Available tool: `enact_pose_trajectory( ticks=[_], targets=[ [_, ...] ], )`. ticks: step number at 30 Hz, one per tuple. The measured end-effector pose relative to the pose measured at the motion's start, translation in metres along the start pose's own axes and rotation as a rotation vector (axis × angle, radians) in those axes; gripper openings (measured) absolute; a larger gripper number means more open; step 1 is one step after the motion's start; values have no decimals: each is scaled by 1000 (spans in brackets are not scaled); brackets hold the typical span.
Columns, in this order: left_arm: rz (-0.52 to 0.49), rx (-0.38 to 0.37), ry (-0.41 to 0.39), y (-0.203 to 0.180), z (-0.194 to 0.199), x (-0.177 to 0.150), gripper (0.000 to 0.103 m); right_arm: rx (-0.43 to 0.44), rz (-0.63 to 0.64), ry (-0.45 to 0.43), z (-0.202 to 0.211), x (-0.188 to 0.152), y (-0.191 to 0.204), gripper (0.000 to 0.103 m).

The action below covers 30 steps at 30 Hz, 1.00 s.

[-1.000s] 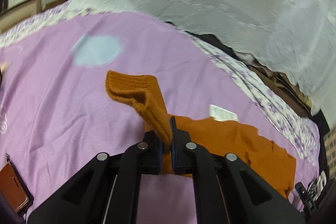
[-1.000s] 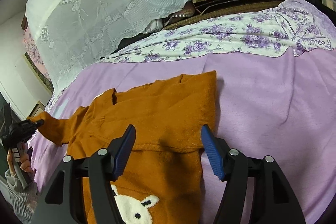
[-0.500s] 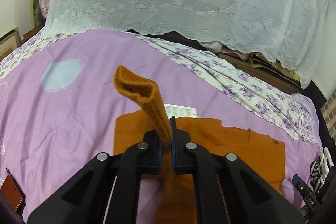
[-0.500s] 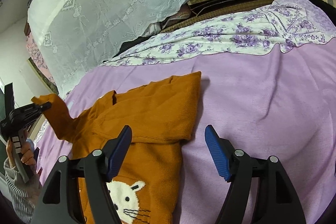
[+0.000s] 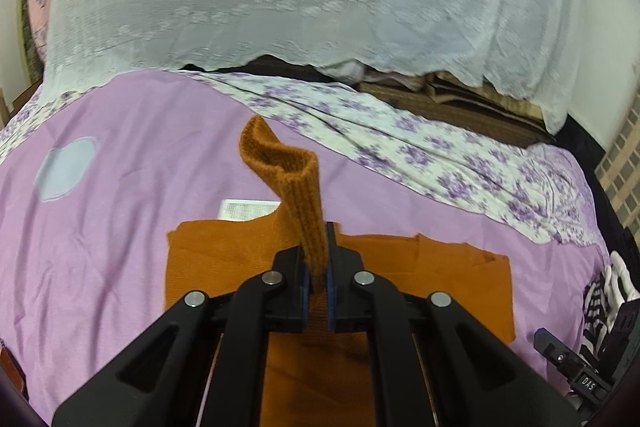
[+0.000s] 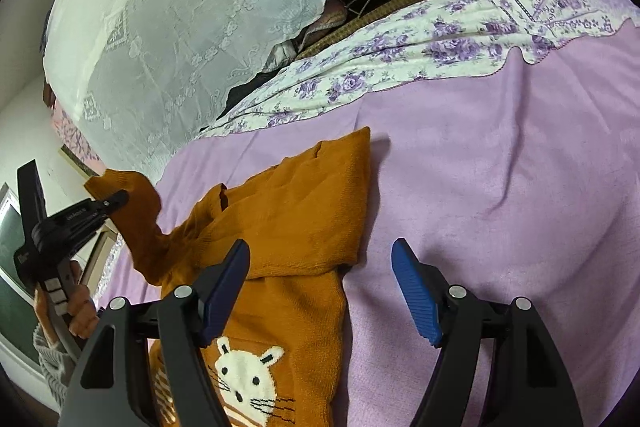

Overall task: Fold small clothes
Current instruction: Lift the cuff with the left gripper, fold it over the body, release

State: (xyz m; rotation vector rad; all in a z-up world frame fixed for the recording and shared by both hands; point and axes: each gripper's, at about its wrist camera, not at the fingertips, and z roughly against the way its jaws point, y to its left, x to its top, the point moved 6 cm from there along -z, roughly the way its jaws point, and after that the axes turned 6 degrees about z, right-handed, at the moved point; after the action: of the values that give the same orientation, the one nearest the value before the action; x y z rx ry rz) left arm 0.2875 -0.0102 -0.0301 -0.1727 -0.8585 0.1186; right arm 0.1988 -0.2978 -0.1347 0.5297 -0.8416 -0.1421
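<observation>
The orange sweater (image 6: 292,227) lies on the purple blanket (image 6: 500,187), bunny picture (image 6: 244,375) up. The left gripper (image 5: 316,267) pinches the sleeve cuff (image 5: 288,167) tight and lifts it off the bed (1 sleeve only). The right gripper (image 6: 320,287) has just been opening; its 2 blue pads (image 6: 414,295) are wide apart over the sweater's edge, pressing on nothing.

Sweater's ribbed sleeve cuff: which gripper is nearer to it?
Left. The left gripper is shut on the sleeve cuff, holding it lifted above the orange sweater. The right gripper stands open over the sweater's body, apart from the cuff.
</observation>
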Motion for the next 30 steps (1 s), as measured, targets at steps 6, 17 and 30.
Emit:
enact_pose_trajectory(
  ticks=[6, 17, 30],
  targets=[
    [-58, -30, 29, -39, -16, -16, 5, 15, -43, -4, 4, 2, -6, 74],
    [-216, -14, 170, -93, -71, -85, 52, 7, -85, -15, 7, 5, -15, 74],
    [-279, 79, 26, -29, -16, -67, 96, 68, -29, -54, 11, 9, -2, 74]
  ],
)
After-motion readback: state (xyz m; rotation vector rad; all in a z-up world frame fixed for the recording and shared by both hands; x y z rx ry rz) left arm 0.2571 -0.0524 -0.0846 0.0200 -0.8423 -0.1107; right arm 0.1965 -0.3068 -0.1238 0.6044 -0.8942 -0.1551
